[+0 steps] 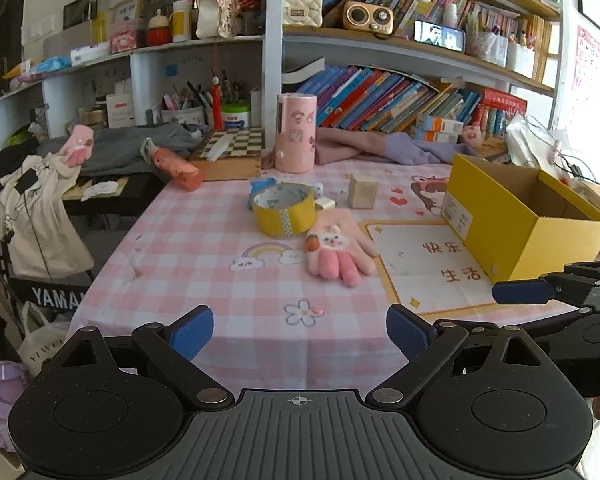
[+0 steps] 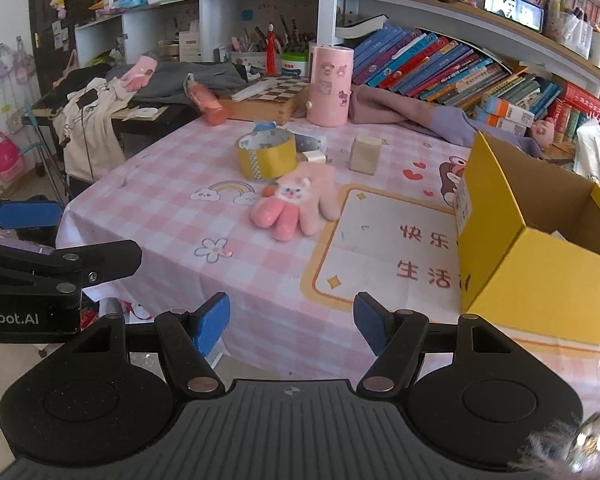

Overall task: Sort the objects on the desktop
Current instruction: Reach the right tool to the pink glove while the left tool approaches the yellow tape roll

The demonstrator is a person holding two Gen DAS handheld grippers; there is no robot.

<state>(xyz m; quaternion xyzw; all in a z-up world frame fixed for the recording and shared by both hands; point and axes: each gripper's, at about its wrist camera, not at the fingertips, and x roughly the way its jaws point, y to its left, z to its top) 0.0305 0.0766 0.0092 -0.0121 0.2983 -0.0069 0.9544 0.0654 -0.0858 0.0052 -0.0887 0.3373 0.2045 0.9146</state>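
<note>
- Hovering at the near edge of the pink checked tablecloth (image 1: pixel 204 248), your left gripper (image 1: pixel 300 334) holds its blue pads wide apart with nothing between them.
- Your right gripper (image 2: pixel 292 322) is likewise spread and empty.
- Ahead of both lies the pink glove (image 2: pixel 296 206), fingers toward you; touching its far side is the yellow tape roll (image 2: pixel 266 154), with the beige block (image 2: pixel 364 154) farther back to the right.
- Right of the grippers stands the open yellow box (image 2: pixel 539 264).

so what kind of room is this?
Likely a child's study corner at home: bookshelves packed with books, a pen pot, and a cartoon tablecloth over the desk.
</note>
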